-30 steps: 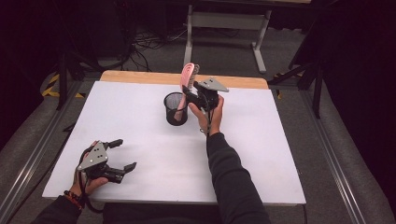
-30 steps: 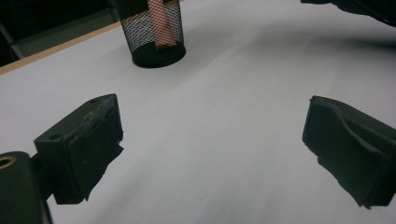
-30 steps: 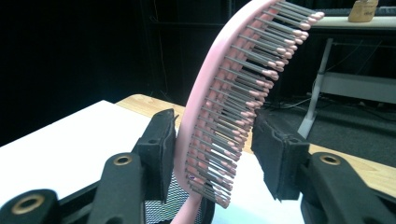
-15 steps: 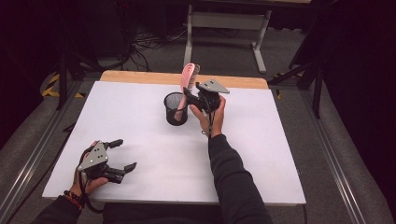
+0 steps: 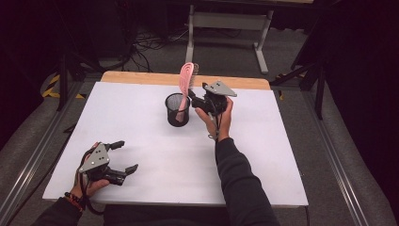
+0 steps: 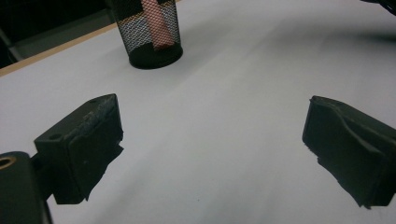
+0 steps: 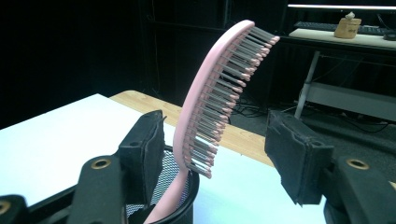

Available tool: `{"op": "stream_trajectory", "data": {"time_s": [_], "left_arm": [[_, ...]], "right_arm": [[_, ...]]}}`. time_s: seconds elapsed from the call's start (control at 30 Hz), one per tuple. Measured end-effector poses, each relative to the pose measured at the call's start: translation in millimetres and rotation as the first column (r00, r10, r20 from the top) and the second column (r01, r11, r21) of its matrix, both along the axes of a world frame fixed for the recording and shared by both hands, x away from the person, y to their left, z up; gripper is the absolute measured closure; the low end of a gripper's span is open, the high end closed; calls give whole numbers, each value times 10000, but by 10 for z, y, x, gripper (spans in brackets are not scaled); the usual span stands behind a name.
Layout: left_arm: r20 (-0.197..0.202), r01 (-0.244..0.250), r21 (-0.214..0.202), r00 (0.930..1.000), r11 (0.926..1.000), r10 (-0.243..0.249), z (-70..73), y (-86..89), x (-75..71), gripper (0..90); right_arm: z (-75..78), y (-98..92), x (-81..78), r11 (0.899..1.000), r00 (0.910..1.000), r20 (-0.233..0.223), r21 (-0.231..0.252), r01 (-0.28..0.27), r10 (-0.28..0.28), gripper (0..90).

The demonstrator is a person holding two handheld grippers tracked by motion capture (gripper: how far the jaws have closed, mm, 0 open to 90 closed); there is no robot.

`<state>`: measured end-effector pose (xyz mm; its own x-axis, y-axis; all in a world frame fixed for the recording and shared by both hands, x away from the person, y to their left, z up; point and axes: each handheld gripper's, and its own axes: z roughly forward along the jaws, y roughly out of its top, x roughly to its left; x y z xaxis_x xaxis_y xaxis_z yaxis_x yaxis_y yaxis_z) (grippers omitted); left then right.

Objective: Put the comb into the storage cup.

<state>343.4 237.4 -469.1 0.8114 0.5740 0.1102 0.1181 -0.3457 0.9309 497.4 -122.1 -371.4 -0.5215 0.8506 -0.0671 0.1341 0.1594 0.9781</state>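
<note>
Now pink hairbrush stands handle-down in mesh cup; light, stiff plastic, bristles springy; best grip low on back spine. Right gripper jaws just been opening, brush between, pads clear. Left gripper wide, empty

You see a pink hairbrush with grey bristles and pink tips, standing in a black mesh cup. Under the cup, the table is white, and its far edge behind the cup is light wood. Your right gripper beside the cup is black with a grey plate. Your left gripper, well apart from the cup, has the same colours.
</note>
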Motion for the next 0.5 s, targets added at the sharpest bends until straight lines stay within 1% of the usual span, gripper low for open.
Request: {"op": "stream_trajectory", "data": {"time_s": [0.13,0.23,0.33,0.5], "left_arm": [[7,-6,-16,10000,10000,6,2,3,-1,57],[10,12,6,10000,10000,-12,3,0,-3,57],[33,-5,17,10000,10000,5,4,-6,-5,57],[-11,-7,74,10000,10000,7,-2,-10,4,57]], "right_arm": [[36,-53,-59,9999,9998,178,-107,65,-64,379],[78,-101,-103,10000,9994,348,-23,87,-86,374],[111,-130,-140,9999,9988,488,-131,92,-85,369],[130,-158,-179,9997,9982,596,-231,64,-50,362]]}}
